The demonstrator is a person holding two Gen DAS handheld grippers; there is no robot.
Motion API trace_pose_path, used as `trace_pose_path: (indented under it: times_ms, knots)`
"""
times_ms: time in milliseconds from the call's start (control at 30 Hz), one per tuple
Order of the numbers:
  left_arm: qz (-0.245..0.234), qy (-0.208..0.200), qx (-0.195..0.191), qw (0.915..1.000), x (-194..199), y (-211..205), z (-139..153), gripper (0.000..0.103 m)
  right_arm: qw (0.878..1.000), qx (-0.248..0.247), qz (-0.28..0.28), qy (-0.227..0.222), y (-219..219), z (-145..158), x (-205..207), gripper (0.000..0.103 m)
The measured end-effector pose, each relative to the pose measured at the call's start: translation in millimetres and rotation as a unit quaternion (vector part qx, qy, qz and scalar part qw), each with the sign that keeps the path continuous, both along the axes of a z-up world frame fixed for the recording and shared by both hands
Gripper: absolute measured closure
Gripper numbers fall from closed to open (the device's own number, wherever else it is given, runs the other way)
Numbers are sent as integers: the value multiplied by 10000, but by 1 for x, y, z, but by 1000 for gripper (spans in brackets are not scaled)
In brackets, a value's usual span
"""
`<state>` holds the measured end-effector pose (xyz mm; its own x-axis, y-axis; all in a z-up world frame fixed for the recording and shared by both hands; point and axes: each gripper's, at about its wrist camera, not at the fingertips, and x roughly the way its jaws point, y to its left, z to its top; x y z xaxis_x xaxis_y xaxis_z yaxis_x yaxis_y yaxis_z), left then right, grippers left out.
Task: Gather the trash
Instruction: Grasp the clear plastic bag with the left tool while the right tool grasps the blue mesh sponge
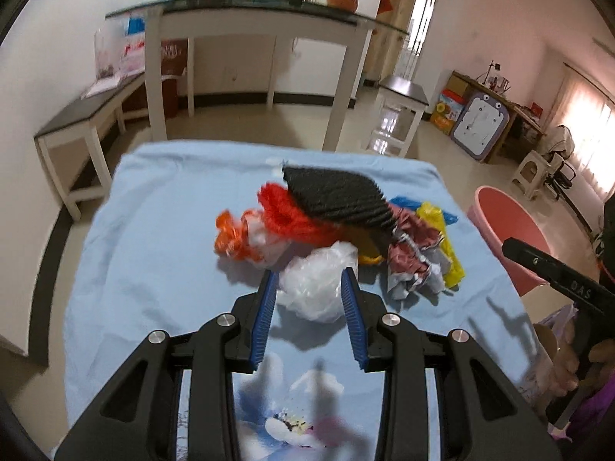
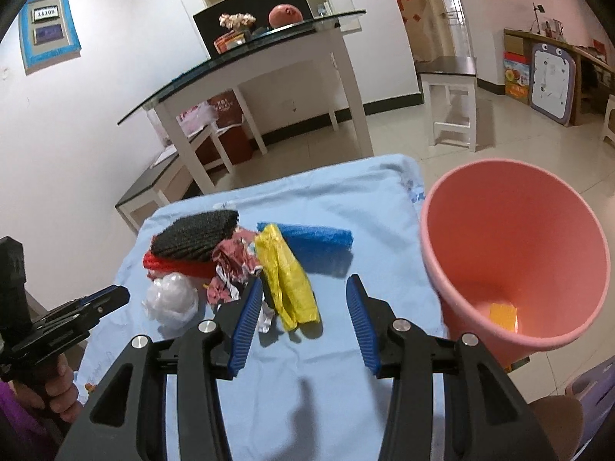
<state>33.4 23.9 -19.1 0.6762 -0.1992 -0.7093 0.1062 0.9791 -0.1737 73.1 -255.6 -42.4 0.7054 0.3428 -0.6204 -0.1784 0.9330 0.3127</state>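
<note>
A pile of trash lies on the blue cloth point(image 1: 161, 230): a clear plastic wad point(image 1: 315, 284) point(image 2: 171, 299), a black ribbed pad point(image 1: 338, 196) point(image 2: 194, 240), a red fuzzy piece point(image 1: 280, 211), an orange-and-white bag point(image 1: 238, 236), crumpled pink-grey paper point(image 1: 413, 259) point(image 2: 230, 265), a yellow bag point(image 2: 286, 280) point(image 1: 449, 246) and a blue sponge point(image 2: 315, 240). My left gripper point(image 1: 311, 280) is open with its pads either side of the clear wad. My right gripper point(image 2: 303, 288) is open, low over the yellow bag. A pink bucket point(image 2: 515, 257) point(image 1: 507, 238) stands right of the table with something orange inside.
A glass-topped white table point(image 1: 246, 11) stands behind, with a low bench point(image 1: 77, 123) to the left and a white stool point(image 2: 449, 92) to the right. The tiled floor surrounds the cloth-covered table. A flower print point(image 1: 288, 422) marks the cloth's near part.
</note>
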Motion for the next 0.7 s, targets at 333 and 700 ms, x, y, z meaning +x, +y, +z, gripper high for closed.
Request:
trace_pose_path:
  times_ms: [333,700]
  knots:
    - [-134,164,335,9992,25,-17,-27,68,9999,-51,29,127,3,-8,9,58]
    - [-221,-30,383,9990,22,-17,-32,86,9999,2,122,64,0,-6,31,56]
